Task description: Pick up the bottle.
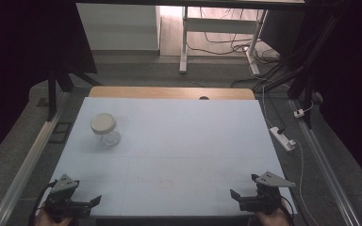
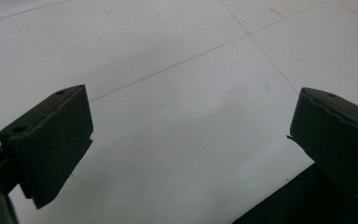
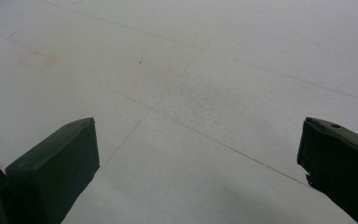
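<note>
Dim room; grey floor (image 1: 23,117); white desk frame (image 1: 185,42); cables (image 1: 226,44); power strip (image 1: 283,138).

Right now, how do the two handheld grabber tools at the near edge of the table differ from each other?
The left gripper sits at the near left corner, nearer the jar; the right gripper sits at the near right corner, far from it. The left one's jaws point right, toward the middle; the right one's point left. They share much: both are black with a grey three-cornered plate, both are held low over the white table, both have jaws wide open and empty.
</note>
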Demonstrator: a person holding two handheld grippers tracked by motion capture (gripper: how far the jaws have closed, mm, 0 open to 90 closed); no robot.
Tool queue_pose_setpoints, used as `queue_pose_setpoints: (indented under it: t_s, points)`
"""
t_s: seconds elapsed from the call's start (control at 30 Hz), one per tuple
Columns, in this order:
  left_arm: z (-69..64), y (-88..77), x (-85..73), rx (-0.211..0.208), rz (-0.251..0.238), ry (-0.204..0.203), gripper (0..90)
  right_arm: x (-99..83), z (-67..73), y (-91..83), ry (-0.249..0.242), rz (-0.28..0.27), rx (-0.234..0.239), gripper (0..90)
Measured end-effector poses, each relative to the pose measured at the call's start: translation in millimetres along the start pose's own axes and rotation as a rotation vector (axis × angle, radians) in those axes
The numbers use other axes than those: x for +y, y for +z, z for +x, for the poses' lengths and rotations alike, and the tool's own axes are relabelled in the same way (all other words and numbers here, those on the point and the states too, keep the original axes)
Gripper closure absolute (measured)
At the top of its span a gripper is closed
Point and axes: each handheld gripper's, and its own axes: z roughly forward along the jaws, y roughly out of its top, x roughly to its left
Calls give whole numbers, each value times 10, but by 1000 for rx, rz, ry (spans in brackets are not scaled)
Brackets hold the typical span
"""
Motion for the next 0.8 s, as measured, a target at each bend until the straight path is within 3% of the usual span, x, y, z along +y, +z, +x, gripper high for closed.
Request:
queue_pose_setpoints:
  t_s: [0.23, 0.47, 0.8]
  points:
    - [10, -18, -5, 14, -24, 8, 6, 2, 6, 6, -8, 6, 9, 0]
    - [-4, -5, 2, 23, -10, 18, 6, 2, 4, 11, -12, 12, 15, 0]
    - [27, 4, 10, -10, 1, 1, 0, 3, 10, 17, -20, 16, 20, 0]
